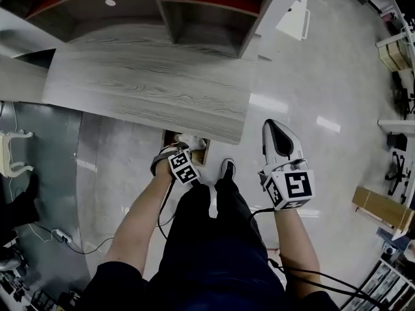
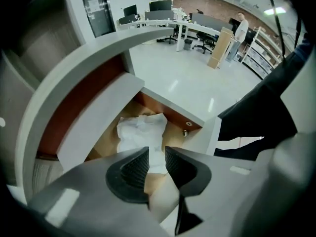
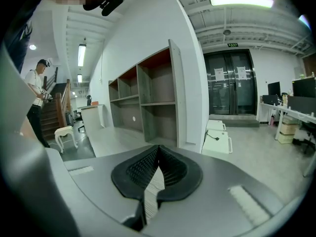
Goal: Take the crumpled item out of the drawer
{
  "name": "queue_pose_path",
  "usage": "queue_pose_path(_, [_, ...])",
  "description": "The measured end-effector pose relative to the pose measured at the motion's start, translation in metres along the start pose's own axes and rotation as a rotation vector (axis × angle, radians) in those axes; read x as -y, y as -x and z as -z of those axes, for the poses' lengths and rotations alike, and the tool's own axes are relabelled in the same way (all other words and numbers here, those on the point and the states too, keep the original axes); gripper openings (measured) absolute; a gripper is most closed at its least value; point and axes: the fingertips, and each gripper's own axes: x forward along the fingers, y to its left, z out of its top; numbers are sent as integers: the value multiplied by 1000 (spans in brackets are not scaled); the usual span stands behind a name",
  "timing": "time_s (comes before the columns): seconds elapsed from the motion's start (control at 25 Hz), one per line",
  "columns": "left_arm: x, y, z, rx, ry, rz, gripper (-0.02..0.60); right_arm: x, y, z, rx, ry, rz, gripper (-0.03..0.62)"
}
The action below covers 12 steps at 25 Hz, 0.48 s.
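The crumpled white item [image 2: 141,132] lies in the open wooden drawer [image 2: 104,143] under the grey counter top [image 1: 149,83]. In the head view only a corner of the crumpled item [image 1: 191,139] shows past the counter's edge, inside the drawer [image 1: 203,153]. My left gripper [image 2: 157,158] hangs just above the drawer, pointing down at the item, jaws open a little with nothing between them. In the head view the left gripper [image 1: 176,153] sits at the drawer's mouth. My right gripper [image 1: 273,127] is held out to the right over the floor, shut and empty, and in its own view the right gripper [image 3: 158,151] points away from the drawer.
Open shelving [image 1: 162,11] stands behind the counter. A white stool [image 1: 13,154] and floor cables [image 1: 65,238] lie to the left, a cardboard box [image 1: 382,209] to the right. My shoe [image 1: 227,168] is beside the drawer. A person [image 3: 37,98] stands far off by stairs.
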Motion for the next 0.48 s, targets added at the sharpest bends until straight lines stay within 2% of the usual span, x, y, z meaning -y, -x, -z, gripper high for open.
queue_pose_path(0.28, [-3, -16, -1, -62, -10, -3, 80, 3, 3, 10, -18, -10, 15, 6])
queue_pose_path(0.48, [-5, -17, 0, -55, -10, -13, 66, -4, 2, 14, -31, -9, -3, 6])
